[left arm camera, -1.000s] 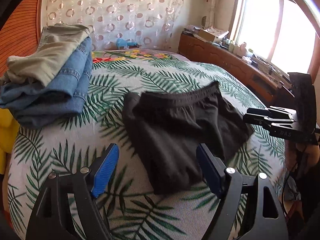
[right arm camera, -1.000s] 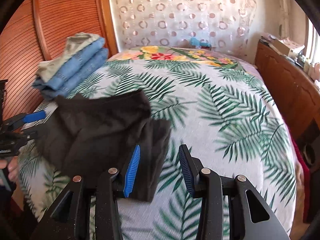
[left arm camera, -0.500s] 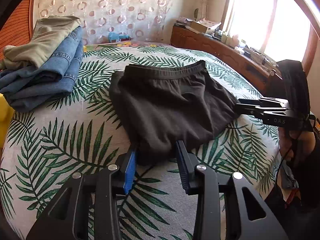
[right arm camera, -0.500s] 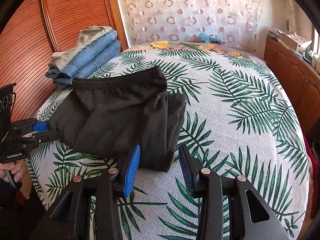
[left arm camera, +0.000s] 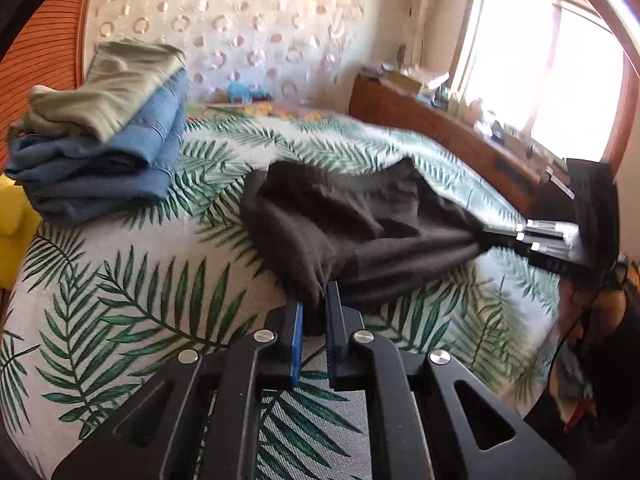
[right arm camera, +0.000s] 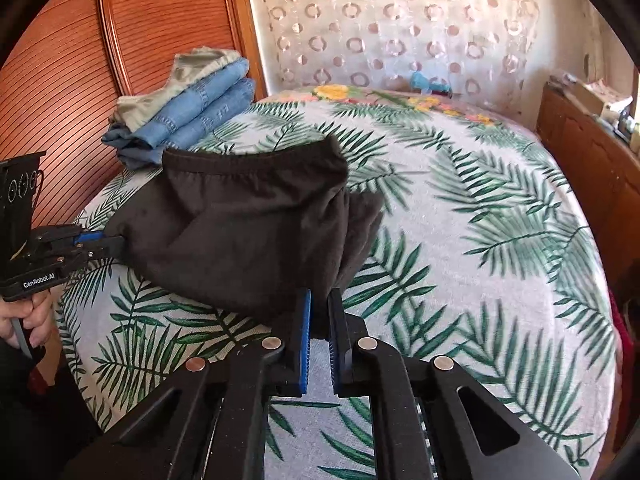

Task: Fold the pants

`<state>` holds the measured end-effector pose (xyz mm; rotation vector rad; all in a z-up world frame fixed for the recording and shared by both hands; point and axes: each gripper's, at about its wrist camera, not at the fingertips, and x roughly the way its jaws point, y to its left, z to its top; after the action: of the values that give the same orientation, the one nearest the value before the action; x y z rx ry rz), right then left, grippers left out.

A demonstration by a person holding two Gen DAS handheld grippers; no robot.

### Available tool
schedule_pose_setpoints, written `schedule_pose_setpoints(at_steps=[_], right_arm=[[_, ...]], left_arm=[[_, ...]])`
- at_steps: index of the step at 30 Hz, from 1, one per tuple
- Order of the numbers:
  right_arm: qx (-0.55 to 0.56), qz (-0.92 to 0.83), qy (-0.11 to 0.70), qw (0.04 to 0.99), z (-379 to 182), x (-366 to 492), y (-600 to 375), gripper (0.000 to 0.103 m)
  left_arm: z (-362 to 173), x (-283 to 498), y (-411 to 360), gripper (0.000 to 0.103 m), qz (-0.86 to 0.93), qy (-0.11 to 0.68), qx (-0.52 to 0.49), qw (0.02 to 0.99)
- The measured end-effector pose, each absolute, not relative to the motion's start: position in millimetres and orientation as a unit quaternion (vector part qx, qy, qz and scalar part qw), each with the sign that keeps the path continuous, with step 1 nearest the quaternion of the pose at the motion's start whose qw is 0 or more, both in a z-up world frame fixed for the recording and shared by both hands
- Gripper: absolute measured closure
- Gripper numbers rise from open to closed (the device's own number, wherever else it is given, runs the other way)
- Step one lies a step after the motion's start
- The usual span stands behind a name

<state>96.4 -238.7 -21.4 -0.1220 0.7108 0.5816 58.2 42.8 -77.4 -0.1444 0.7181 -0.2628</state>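
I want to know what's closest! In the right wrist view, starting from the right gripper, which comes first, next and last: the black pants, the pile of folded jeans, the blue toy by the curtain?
1. Black pants: clamped in the right gripper jaws.
2. Folded jeans: back left, by the wooden panel.
3. Blue toy: far end, at the curtain.

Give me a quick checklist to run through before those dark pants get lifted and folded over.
1. Left tool pinching the crumpled dark brown fabric pants: ok.
2. Right tool pinching the opposite corner: ok.
3. Elastic waistband lying flat on the palm-leaf printed bedspread: ok.
4. Pants smooth, no bunching: not ok, wrinkled in the middle.
5. Stack of folded blue jeans and grey-green trousers apart from the pants: ok.
6. All fabric layers caught in each grip: cannot tell.
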Motion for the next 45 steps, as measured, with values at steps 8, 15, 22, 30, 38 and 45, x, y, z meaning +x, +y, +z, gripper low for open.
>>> schedule_pose_setpoints(at_steps=[8, 15, 22, 30, 38, 45], right_arm=[[-0.06, 0.284, 0.336, 0.896, -23.7, 76.4, -241.7, 0.097], [-0.057, 0.292, 0.338, 0.893, -18.5, 44.7, -255.9, 0.097], [-0.043, 0.294, 0.35, 0.888, -24.3, 31.3, -267.0, 0.097], [-0.052, 0.283, 0.334, 0.898, -11.4, 28.1, -268.2, 0.092], [-0.057, 0.268, 0.325, 0.905, -8.5, 41.2, -261.1, 0.071], [-0.053, 0.252, 0.349, 0.901, -25.6, 78.3, -241.4, 0.061]], left_arm=[[-77.6, 47.2, 39.8, 0.093, -0.137, 0.364, -0.069, 0.919], [-67.4, 19.7, 26.4, 0.093, -0.159, 0.365, -0.053, 0.916], [-72.4, 18.5, 21.4, 0.074, -0.138, 0.377, -0.049, 0.915], [-64.9, 28.1, 31.9, 0.021, -0.117, 0.355, -0.056, 0.926], [-63.0, 61.9, 37.1, 0.021, -0.104, 0.351, -0.06, 0.929], [-68.7, 93.6, 34.3, 0.027, -0.132, 0.361, -0.065, 0.921]])
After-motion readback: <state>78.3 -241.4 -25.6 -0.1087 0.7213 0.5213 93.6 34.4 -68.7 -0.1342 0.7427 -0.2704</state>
